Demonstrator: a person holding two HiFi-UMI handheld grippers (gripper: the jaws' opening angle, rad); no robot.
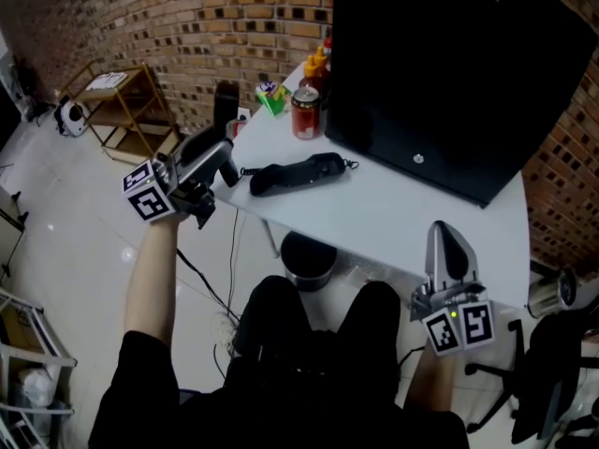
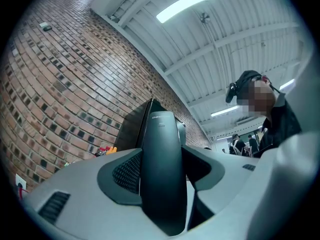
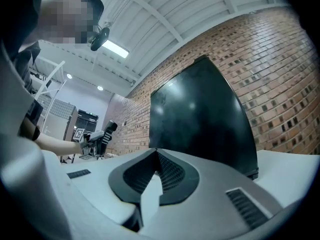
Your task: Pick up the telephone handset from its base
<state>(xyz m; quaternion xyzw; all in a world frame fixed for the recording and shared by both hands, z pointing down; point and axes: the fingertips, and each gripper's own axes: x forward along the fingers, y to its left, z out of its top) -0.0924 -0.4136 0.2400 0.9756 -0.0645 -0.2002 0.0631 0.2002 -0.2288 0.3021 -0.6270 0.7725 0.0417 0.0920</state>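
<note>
Handset (image 2: 161, 184) in left tongs (image 2: 161, 154) — plainest in left gripper view

White table (image 1: 393, 213), black monitor (image 1: 449, 73), red can (image 1: 305, 113) — brick wall (image 1: 187, 26), wooden shelf (image 1: 126, 110) behind

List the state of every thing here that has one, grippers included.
telephone handset: off its base, clamped between the jaws of the left gripper.
base: lying on the table, no handset on it.
left gripper: shut on the telephone handset.
right gripper: jaws together, nothing held.
red can: standing upright on the table.
black screen: dark.
</note>
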